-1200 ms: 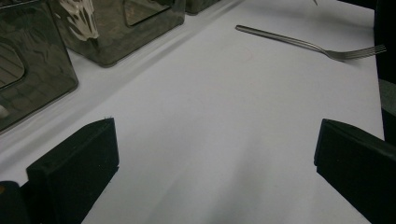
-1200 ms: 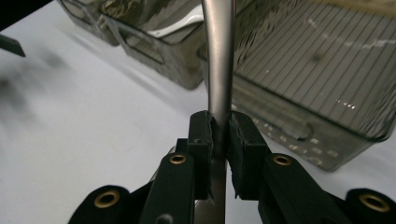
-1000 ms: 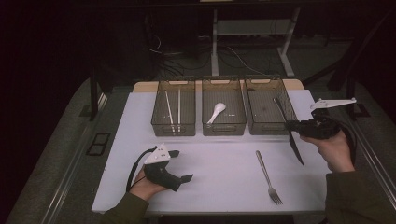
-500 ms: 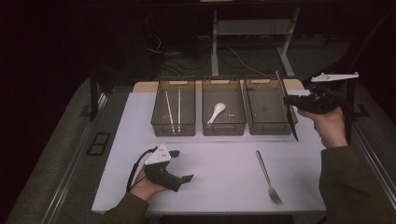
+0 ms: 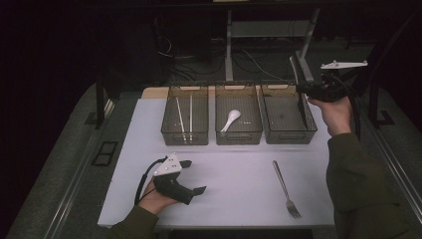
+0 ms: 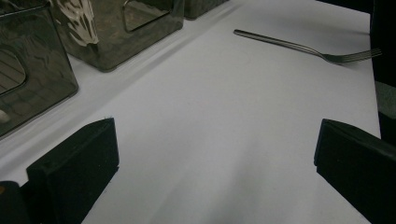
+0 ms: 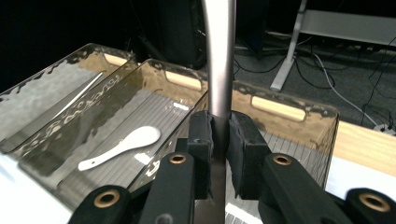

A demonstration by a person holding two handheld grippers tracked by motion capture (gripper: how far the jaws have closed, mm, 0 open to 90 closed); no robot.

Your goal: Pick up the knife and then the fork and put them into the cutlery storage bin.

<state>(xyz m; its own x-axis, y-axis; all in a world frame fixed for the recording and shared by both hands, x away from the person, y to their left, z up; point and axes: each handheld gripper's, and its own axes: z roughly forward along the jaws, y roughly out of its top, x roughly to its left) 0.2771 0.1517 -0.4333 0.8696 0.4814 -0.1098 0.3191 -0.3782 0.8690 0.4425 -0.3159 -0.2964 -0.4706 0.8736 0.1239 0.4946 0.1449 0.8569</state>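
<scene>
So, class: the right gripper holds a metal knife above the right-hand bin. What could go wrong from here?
1. The long metal knife is pinched at one narrow spot by the right gripper, so it might pivot or slip.
2. It hangs over the rim of the right-hand smoky clear plastic bin; lowered carelessly, its tip may catch the wall and shift the bin.
3. A loose release might drop it beside the bin, near the steel fork.

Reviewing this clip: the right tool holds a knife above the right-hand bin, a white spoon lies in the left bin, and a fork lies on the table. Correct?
Not quite. The white spoon lies in the middle bin, as the high view shows; the left bin holds chopsticks. The rest stands.
</scene>
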